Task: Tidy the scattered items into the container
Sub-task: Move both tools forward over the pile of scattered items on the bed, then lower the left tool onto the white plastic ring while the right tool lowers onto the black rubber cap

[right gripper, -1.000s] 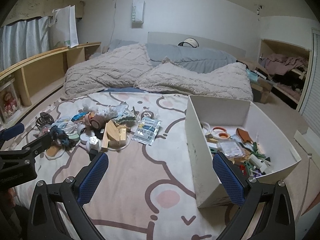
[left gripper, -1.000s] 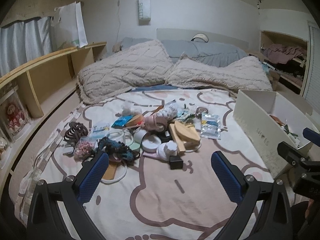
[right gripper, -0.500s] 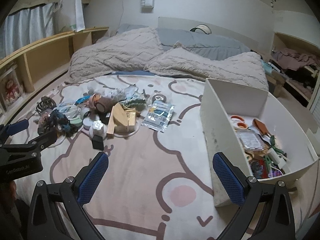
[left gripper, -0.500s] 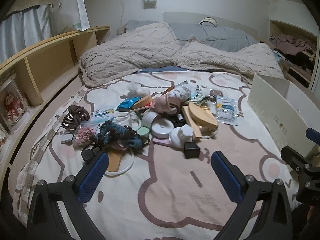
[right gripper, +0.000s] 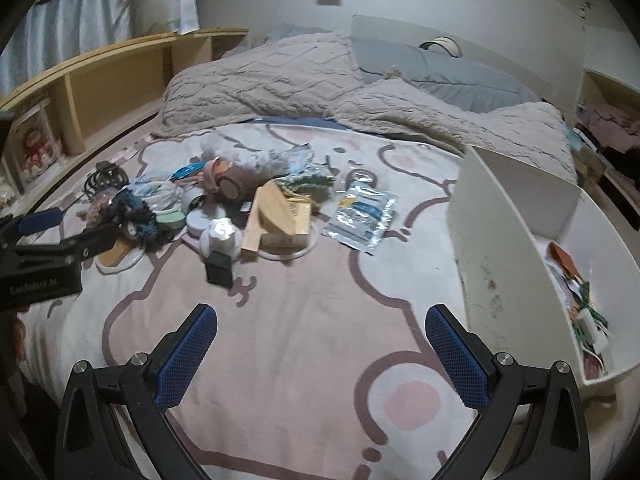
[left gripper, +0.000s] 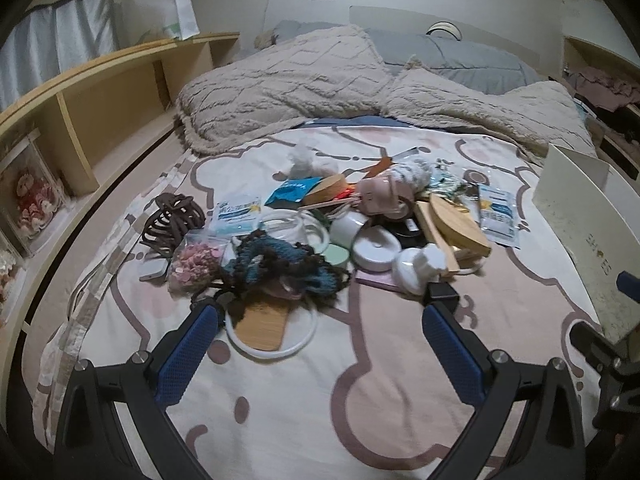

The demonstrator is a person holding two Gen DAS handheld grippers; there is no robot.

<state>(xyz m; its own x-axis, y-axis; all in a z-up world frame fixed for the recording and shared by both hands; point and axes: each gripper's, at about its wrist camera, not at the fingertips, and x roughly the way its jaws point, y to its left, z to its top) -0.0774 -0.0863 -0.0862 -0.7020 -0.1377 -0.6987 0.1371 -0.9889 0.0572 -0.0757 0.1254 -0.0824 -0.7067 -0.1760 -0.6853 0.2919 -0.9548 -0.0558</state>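
Note:
A pile of small items lies on the bed: a blue-black knitted piece [left gripper: 280, 262], a brown hair claw [left gripper: 172, 220], a white ring over a wooden paddle [left gripper: 266, 328], white round jars [left gripper: 376, 248], a black cube [left gripper: 440, 294] and wooden pieces [left gripper: 452, 224]. My left gripper [left gripper: 320, 316] is open and empty, just short of the pile's near edge. My right gripper [right gripper: 320, 320] is open and empty over bare bedspread, with the black cube [right gripper: 219, 268] ahead on its left. The white box [right gripper: 512, 216] with several items inside stands at its right; it also shows in the left wrist view [left gripper: 580, 224].
Beige blankets [left gripper: 288, 80] and a grey pillow [left gripper: 472, 60] lie behind the pile. A wooden shelf unit [left gripper: 80, 100] runs along the left of the bed. A clear packet [right gripper: 362, 216] lies between the pile and the box.
Both grippers have moved forward and lower toward the pile, which now looks larger and closer. The jaws stayed open and nothing was taken hold of.

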